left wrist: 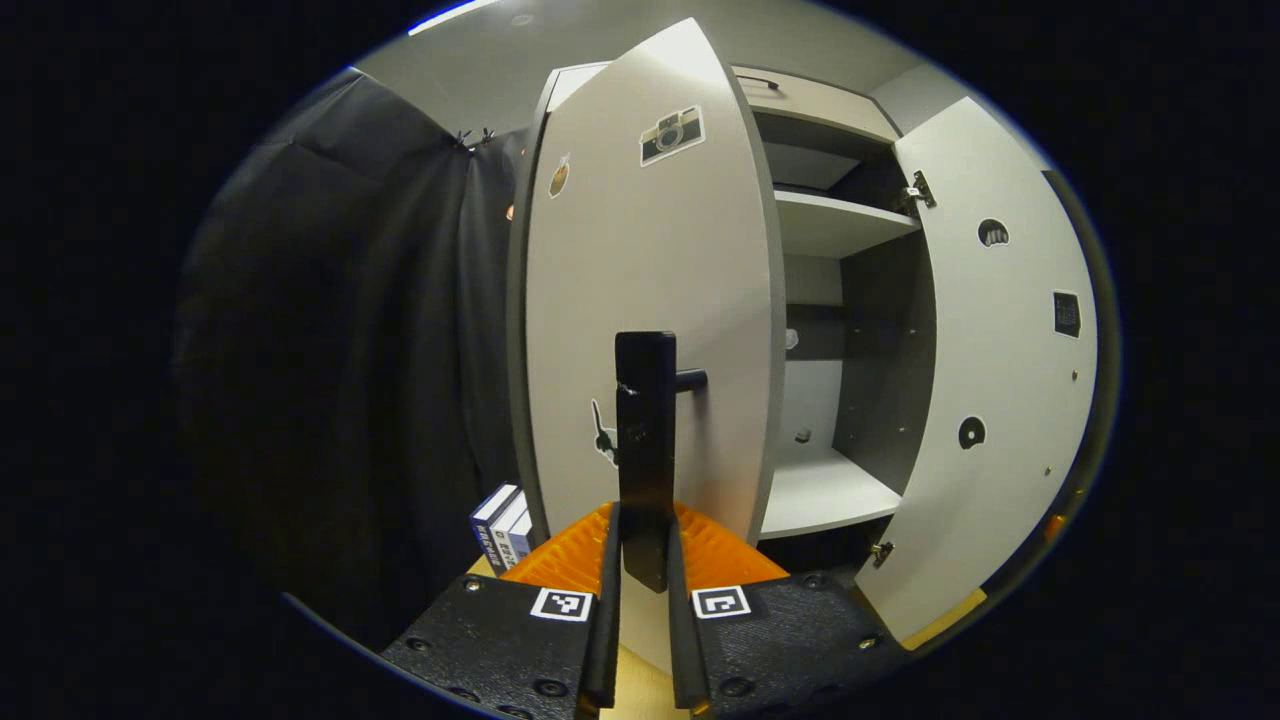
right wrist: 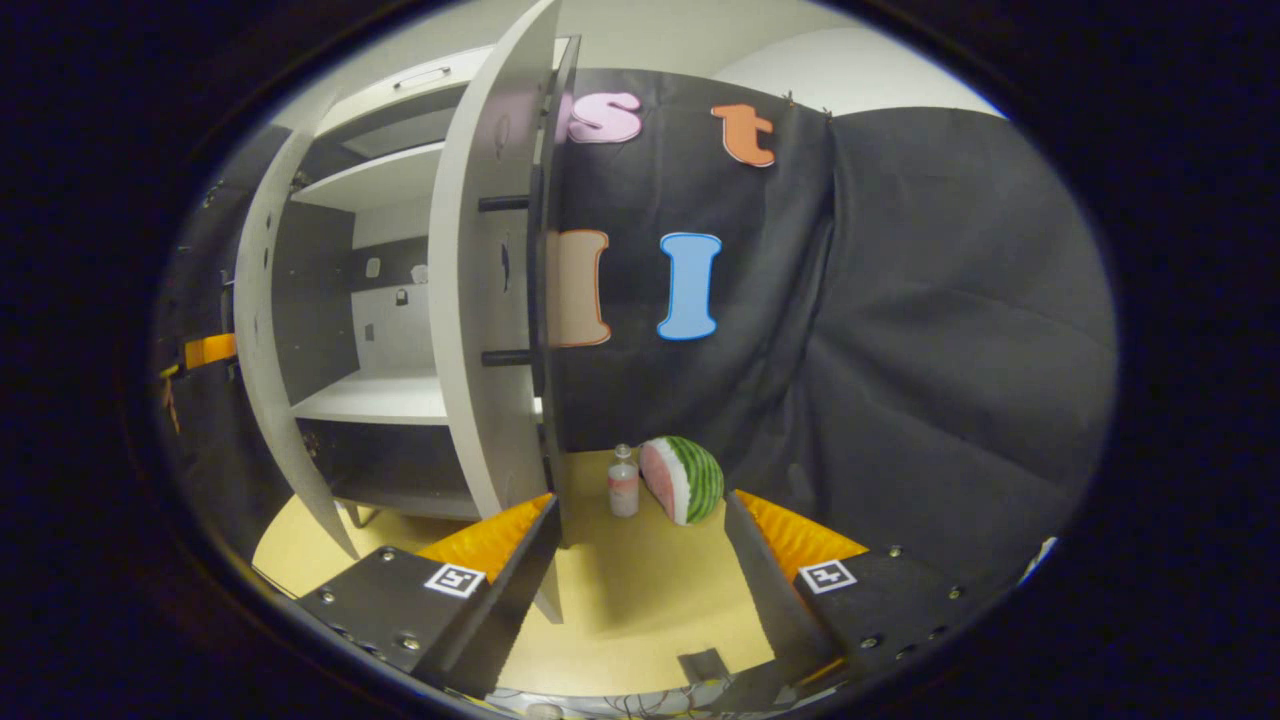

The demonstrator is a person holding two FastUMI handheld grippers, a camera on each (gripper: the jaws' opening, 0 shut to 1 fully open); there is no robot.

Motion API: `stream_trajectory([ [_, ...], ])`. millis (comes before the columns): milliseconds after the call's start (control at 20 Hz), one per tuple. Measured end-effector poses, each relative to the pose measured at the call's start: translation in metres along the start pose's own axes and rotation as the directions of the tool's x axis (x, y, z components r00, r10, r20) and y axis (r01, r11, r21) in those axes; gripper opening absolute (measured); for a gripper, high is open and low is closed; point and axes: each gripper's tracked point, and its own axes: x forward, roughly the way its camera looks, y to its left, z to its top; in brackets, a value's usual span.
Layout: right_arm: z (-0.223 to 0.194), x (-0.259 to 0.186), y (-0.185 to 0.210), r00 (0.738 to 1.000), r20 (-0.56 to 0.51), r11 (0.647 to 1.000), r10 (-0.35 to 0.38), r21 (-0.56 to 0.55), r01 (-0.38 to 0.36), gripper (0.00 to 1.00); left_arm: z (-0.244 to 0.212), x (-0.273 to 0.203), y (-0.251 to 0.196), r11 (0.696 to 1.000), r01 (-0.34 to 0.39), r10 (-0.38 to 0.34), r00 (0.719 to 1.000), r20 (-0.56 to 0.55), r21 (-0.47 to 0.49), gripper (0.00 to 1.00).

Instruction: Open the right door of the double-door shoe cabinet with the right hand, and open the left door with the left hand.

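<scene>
The grey shoe cabinet stands with both doors swung out. In the left gripper view the left door (left wrist: 640,280) is partly open, and my left gripper (left wrist: 645,525) is shut on its black vertical handle (left wrist: 645,430). The right door (left wrist: 1000,380) hangs wide open at the right of that view. In the right gripper view the right door (right wrist: 485,300) is edge-on, its black handle (right wrist: 540,330) running down beside the left finger (right wrist: 520,560). My right gripper (right wrist: 640,515) is open and holds nothing. The left door (right wrist: 265,350) shows from inside.
Inside the cabinet are an upper shelf (left wrist: 830,225) and a lower shelf (left wrist: 820,490). Small boxes (left wrist: 500,525) stand by the cabinet's left side. A watermelon half (right wrist: 685,480) and a small bottle (right wrist: 623,485) sit on the yellow floor (right wrist: 620,600) against the black cloth.
</scene>
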Motion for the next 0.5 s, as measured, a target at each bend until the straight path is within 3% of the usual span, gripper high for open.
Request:
stream_trajectory([
  [500, -0.008, 0.009, 0.023, 0.996, -0.022, 0.996, 0.086, -0.012, -0.086, 0.97, -0.005, -0.023, 0.021, 0.999, -0.047, 0.047, 0.999, -0.009, -0.022, 0.22],
])
